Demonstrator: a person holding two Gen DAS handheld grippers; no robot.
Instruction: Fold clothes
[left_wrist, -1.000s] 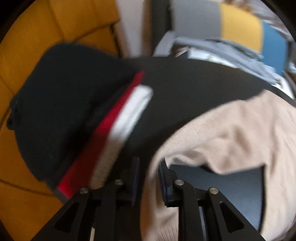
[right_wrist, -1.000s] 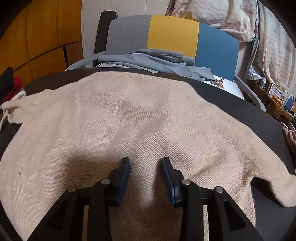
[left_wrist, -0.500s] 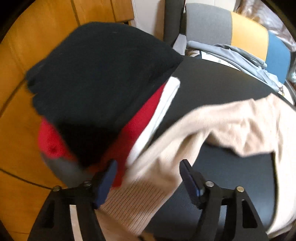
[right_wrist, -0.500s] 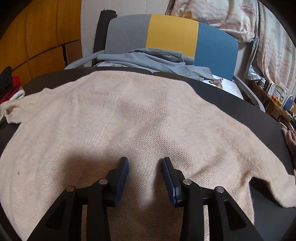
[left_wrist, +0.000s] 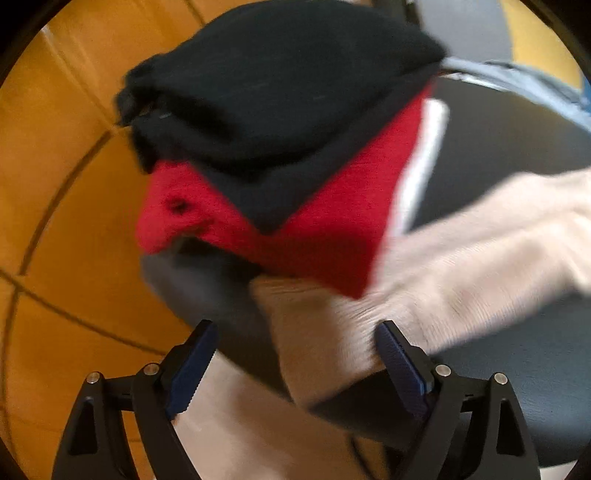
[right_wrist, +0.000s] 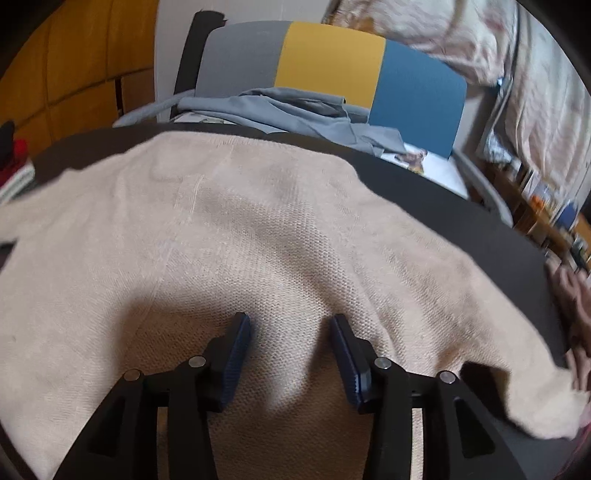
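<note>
The beige sweater (right_wrist: 266, 236) lies spread flat across the dark counter (right_wrist: 436, 192), one sleeve cuff (left_wrist: 325, 332) reaching beside a stack of folded clothes (left_wrist: 295, 155). The left gripper (left_wrist: 295, 365) has its jaws opening wide around the cuff without pinching it; the right gripper (right_wrist: 291, 354), jaws also opening, pinches nothing over the hem. Judged step: sleeve laid out; next, regrip for the first fold

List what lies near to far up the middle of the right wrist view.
right gripper, jaws opening over the cloth → beige sweater → dark table edge → grey-blue garment → grey, yellow and blue chair back.
</note>
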